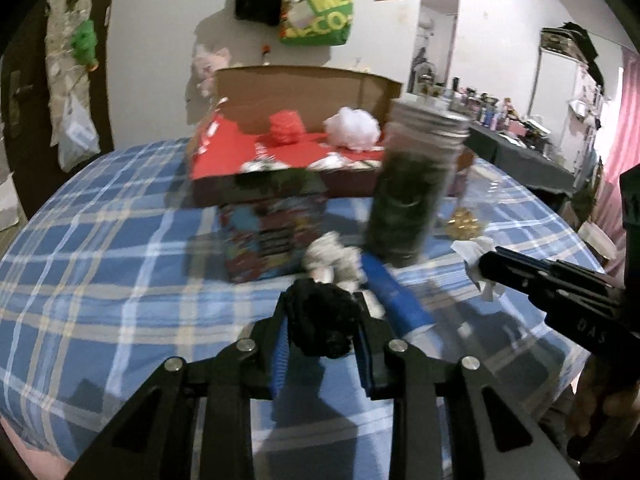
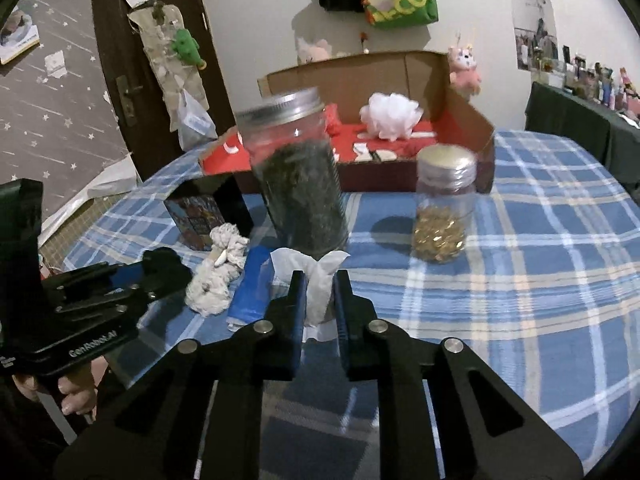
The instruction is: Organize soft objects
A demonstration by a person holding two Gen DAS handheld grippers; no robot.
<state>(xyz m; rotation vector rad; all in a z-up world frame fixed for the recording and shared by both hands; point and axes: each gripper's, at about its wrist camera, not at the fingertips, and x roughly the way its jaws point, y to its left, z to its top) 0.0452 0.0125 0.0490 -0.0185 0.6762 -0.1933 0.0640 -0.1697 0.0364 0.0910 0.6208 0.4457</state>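
The plaid cloth (image 2: 520, 240) fills most of my right view, running from the centre out to the right edge. At upper centre of that view sits the open box (image 2: 460, 92) with its red lining, and a white puff (image 2: 390, 116) lies inside it; through the left camera I also see a red puff (image 1: 285, 128) in there, left of the white one. The big jar (image 2: 300, 176) of dark leaves stands at centre, in front of the box, with the small jar (image 2: 442, 208) of gold bits to its right. A printed tin (image 1: 272, 236) sits at centre of the left view, below the box. A blue pack (image 2: 250, 288) lies flat just below the big jar, with a grey-white plush (image 2: 218, 276) touching its left side. My right gripper (image 2: 318, 280) is closed on a white tissue (image 2: 316, 276), low over the cloth. My left gripper (image 1: 322, 312) is clamped on a black fuzzy lump (image 1: 320, 320) at lower centre of its view.
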